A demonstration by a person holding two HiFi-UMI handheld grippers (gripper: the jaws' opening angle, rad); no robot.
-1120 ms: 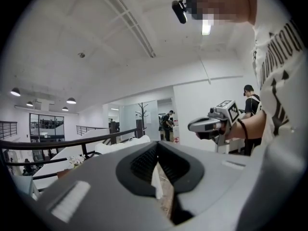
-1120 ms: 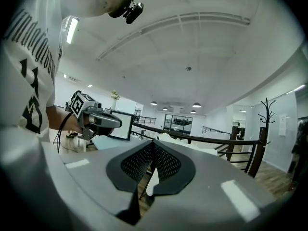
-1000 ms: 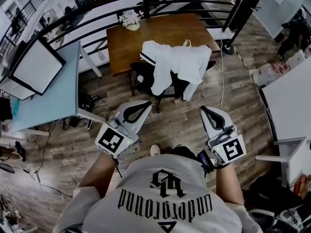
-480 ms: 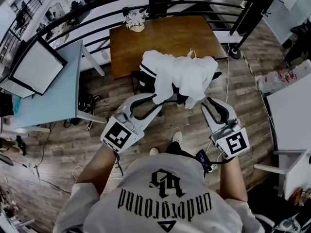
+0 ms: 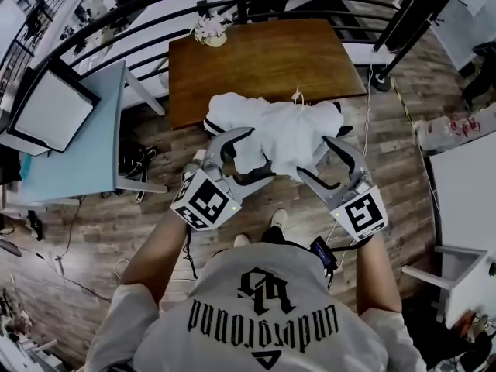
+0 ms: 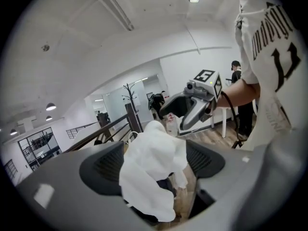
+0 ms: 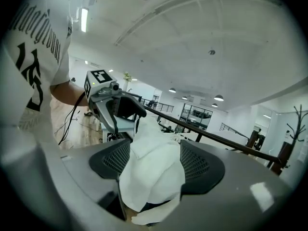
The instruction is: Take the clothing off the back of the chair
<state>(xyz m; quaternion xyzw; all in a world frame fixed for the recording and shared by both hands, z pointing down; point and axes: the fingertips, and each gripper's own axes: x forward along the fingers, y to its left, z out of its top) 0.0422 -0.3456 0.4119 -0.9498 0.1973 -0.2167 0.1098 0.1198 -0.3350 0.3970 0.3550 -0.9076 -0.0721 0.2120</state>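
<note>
Wooden surface (image 5: 263, 56) behind the chair (image 5: 343, 131), left gripper (image 5: 260, 153) and right gripper (image 5: 312, 155) are straddling its white clothing (image 5: 283, 130) with just-opened fingers (image 6: 101, 170), nothing gripped; a shallow bite could slip off.

- My left gripper (image 5: 260, 153) and right gripper (image 5: 314, 156) flank the white clothing (image 5: 279, 126). Both sets of jaws have just been opening and stand wide, with cloth filling the gaps.
- The chair (image 6: 165, 185) under the cloth blocks any lower path straight ahead.
- Beyond it, the wooden table (image 5: 263, 53) stands close, and the black railing (image 5: 242, 5) closes the far side.
- On the left, the blue-grey desk (image 5: 77, 153) and the dark clutter (image 5: 138, 161) under it leave only a strip to pass.
- On the right, the floor (image 5: 387, 142) is open up to the white table (image 5: 465, 161).
</note>
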